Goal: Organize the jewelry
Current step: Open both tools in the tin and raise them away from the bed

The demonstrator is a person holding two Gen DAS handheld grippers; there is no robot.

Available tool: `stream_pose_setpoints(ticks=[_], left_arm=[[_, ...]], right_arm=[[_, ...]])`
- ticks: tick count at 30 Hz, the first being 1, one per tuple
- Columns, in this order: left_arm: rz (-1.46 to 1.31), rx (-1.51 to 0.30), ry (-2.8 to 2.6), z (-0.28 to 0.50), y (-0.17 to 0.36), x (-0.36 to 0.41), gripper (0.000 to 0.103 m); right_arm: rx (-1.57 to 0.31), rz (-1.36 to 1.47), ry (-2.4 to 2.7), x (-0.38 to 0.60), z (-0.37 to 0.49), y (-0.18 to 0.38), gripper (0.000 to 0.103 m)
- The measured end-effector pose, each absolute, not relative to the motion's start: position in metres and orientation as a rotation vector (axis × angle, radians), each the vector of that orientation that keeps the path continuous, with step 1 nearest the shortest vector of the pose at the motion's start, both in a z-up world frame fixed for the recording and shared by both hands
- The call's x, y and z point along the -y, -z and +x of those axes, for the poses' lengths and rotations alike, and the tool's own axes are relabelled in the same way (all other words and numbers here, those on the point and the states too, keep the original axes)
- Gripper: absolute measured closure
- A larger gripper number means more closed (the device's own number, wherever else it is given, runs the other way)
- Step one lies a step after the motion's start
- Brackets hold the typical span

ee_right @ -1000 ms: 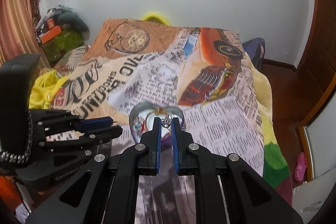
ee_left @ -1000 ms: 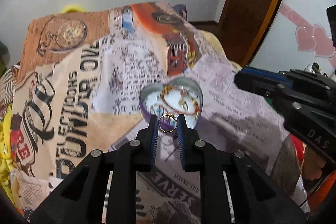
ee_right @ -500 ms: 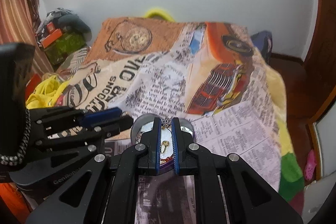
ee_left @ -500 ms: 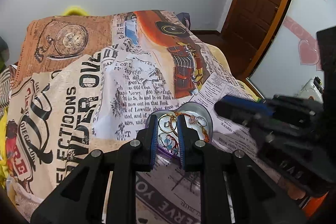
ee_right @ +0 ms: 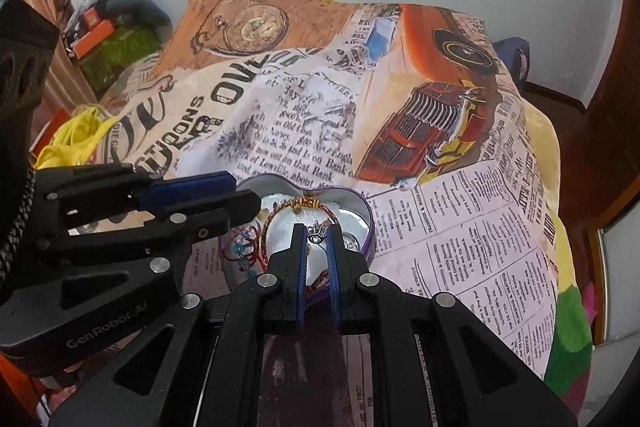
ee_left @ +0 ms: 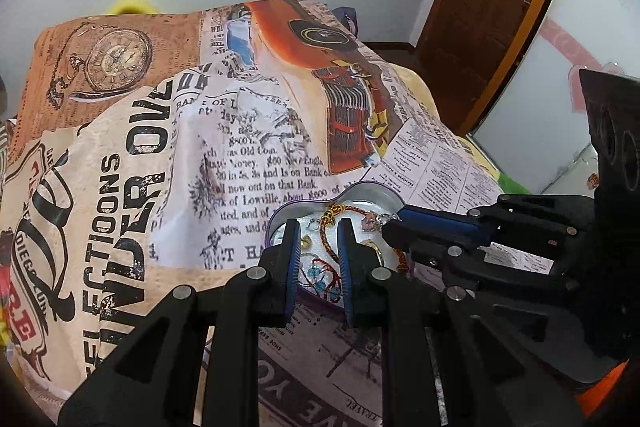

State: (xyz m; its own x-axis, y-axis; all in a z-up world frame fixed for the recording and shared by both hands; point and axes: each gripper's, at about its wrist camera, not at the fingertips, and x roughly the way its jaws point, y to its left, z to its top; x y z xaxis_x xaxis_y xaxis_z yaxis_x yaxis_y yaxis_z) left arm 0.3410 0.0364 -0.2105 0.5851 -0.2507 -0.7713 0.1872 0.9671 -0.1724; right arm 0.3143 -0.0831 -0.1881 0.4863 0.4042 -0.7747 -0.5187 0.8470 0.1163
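Observation:
A purple heart-shaped tin (ee_left: 368,191) (ee_right: 366,215) lies on the printed bedspread and holds a gold-and-red bangle (ee_right: 304,205), a red-and-blue thread piece (ee_left: 320,273) and small gold bits. My left gripper (ee_left: 318,231) hovers over the tin with its jaws slightly apart and nothing between them. My right gripper (ee_right: 317,233) is over the tin too, shut on a small silver charm (ee_right: 318,229) at its tips. The right gripper also shows in the left wrist view (ee_left: 394,223), and the left gripper shows in the right wrist view (ee_right: 240,195).
The bedspread (ee_left: 160,147) covers the bed. A brown door (ee_left: 492,7) stands at the right. Clutter and boxes (ee_right: 108,39) sit beside the bed at the left, with yellow cloth (ee_right: 68,135) near them.
The gold ring that my left gripper held is gone from between its fingers. Both grippers have moved down and in over the tin. The right one still holds the silver charm.

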Motion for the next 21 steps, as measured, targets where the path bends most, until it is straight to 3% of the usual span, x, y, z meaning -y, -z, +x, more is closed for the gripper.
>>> stream_pose_setpoints(ticks=[11,21], left_arm=[[-0.099,-0.874,0.216,0.322,0.181,-0.046,0.086],[-0.059,-0.682,0.168,0.257,0.095,-0.043,0.084]], right_arm=[[-0.880,-0.100,-0.565,0.094,0.306,0.168,0.085],[-0.670,-0.077,-0.525,0.120,0.249,0.087,0.085]])
